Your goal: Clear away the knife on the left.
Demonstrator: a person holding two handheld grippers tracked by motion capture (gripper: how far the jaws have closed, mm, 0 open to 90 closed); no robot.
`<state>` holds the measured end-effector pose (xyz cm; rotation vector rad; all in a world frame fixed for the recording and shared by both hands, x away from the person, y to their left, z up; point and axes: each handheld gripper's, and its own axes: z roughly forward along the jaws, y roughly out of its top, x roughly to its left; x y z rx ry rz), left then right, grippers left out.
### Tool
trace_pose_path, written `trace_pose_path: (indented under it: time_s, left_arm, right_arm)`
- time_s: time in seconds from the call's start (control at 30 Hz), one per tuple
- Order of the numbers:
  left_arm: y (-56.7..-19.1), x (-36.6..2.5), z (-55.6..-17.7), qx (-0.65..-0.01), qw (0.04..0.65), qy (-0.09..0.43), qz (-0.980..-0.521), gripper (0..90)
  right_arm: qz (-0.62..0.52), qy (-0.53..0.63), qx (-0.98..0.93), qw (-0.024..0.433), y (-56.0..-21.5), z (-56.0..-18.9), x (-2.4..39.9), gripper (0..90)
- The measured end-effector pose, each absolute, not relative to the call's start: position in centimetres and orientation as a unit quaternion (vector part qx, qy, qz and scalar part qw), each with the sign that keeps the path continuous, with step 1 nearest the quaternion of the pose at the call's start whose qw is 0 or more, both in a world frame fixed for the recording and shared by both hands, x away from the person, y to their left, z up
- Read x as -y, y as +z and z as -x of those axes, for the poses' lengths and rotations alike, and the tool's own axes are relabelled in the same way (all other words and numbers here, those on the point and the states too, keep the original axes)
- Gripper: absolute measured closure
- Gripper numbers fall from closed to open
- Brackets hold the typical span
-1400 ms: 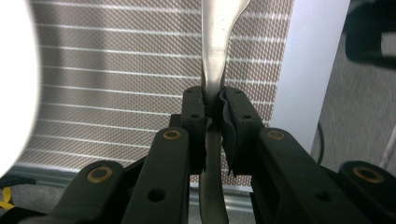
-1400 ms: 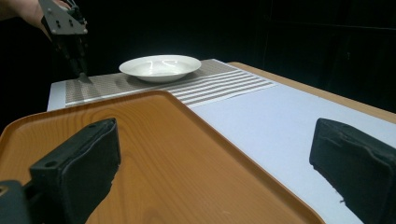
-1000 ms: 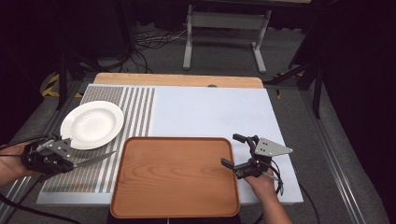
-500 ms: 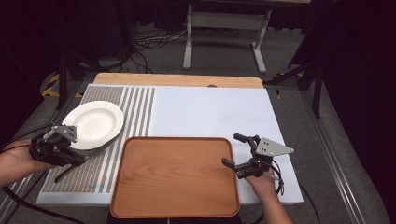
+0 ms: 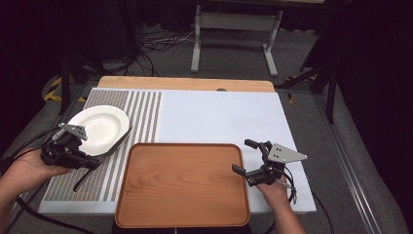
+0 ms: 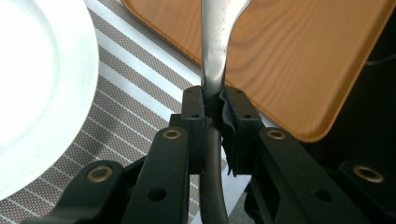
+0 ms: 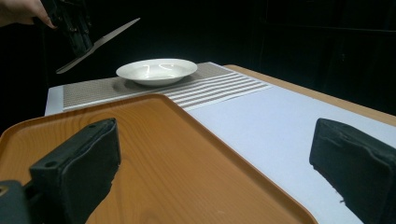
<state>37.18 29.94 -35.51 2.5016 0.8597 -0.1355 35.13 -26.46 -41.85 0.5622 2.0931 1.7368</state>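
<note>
The left gripper (image 5: 100, 158) pinches a knife (image 6: 215, 51) at mid-length, above the striped mat (image 5: 141, 109) left of the wooden tray (image 5: 182, 183). The right gripper (image 5: 246, 157) is spread wide, holding nothing, at the tray's right edge.

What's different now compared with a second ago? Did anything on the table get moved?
The left gripper has carried the knife it clamps toward the white plate, lifting it slightly; its blade now reaches over the plate's near edge. The plate, the wooden tray and the right gripper, jaws open, stayed put.
</note>
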Motion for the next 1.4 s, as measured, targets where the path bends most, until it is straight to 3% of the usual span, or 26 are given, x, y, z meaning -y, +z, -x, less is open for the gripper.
trace_pose_path:
  time_s: [1.4]
  left_arm:
    - [-38.8,-21.7,-35.9,-0.348,0.343,-0.123,-0.864,80.2]
  right_arm:
    - [-0.197,0.617,-0.74,0.184,-41.7,-35.0,26.8,2.6]
